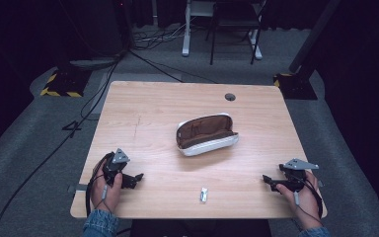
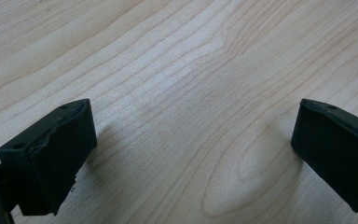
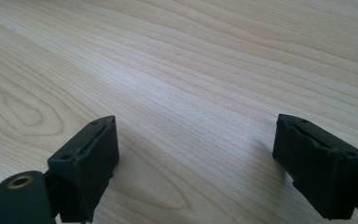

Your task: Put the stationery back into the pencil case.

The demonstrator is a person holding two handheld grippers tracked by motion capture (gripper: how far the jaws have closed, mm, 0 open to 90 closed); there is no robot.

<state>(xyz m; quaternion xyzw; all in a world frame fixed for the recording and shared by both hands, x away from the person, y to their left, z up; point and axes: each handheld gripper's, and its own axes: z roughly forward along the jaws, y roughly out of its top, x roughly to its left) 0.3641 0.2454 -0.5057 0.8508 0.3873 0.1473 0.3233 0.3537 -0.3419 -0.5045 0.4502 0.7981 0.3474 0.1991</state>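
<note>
Table [image 1: 143, 128]: pale wood grain, smooth, soft sheen. My jaws: matt black plastic. Pouch [image 1: 206, 135]: white shell, brown cloth-like lining.

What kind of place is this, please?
Probably a recording studio or lab: a wooden table stands on grey carpet, ringed by black curtains, floor cables and stand bases with hazard stripes.

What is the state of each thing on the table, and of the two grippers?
pouch: open, lying on its side, brown inside showing, nothing visible in it.
small white object: lying flat near the front edge, apart from both grippers, too small to identify.
left gripper: open, held low over bare wood, holding nothing.
right gripper: open, held low over bare wood, holding nothing.
table: light wood, with a round hole near the far edge.
</note>
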